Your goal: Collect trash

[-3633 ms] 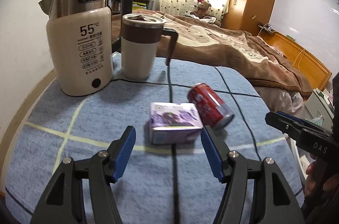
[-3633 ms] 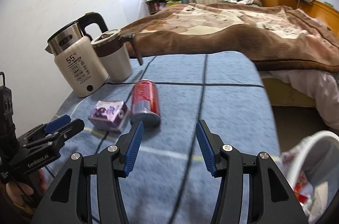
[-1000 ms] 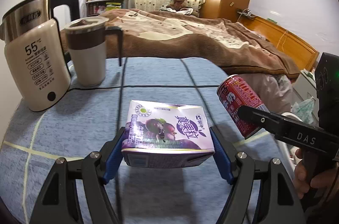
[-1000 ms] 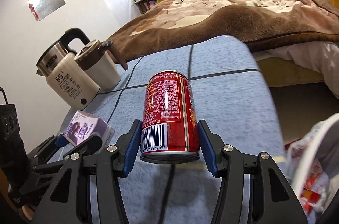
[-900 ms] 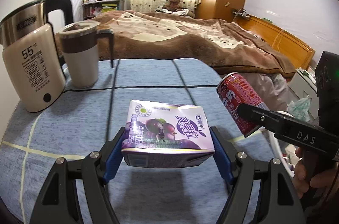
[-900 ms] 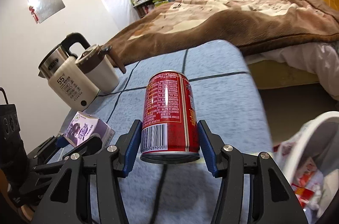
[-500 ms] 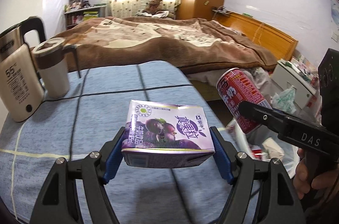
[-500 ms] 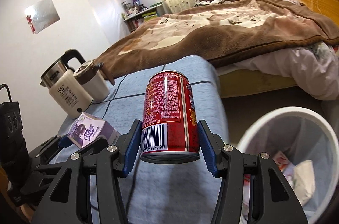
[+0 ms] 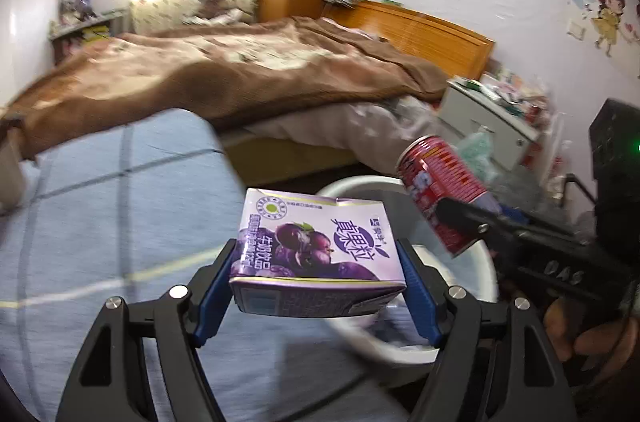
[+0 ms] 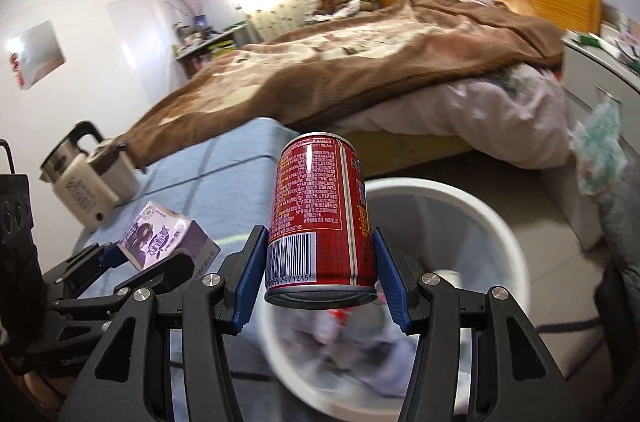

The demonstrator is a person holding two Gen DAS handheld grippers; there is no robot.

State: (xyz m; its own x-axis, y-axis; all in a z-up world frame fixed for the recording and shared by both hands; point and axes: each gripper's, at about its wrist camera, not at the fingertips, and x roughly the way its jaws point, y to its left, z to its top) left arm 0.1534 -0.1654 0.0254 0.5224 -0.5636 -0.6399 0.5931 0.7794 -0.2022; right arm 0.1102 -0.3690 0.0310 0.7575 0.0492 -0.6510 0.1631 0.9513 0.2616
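Two pieces of trash are up off the table, each clamped in its own gripper. A purple cardboard grape-drink carton [image 9: 318, 246] lies flat between the blue pads of the left gripper [image 9: 320, 286], its long axis running crosswise from pad to pad. A red aluminium drink can [image 10: 322, 222] stands upright in the right gripper [image 10: 320, 286], long axis along the fingers, pads pressing on its lower sides.

A round white plastic waste bin [image 10: 500, 234] is the landmark. From the right wrist view the can sits over the bin's near-left rim, with the open mouth spreading ahead and to the right of it; crumpled litter shows blurred inside. From the left wrist view the carton hangs over the bin's left edge, partly above the blue checked tablecloth [image 9: 100, 222], so the bin lies ahead and to the right of it.

By my reading the right hand is the nearer to a clean drop; the left needs to carry further over the bin.

Beyond the bin, a bed with a brown blanket [image 10: 360, 62]; left of it, a cream electric kettle [image 10: 80, 186].
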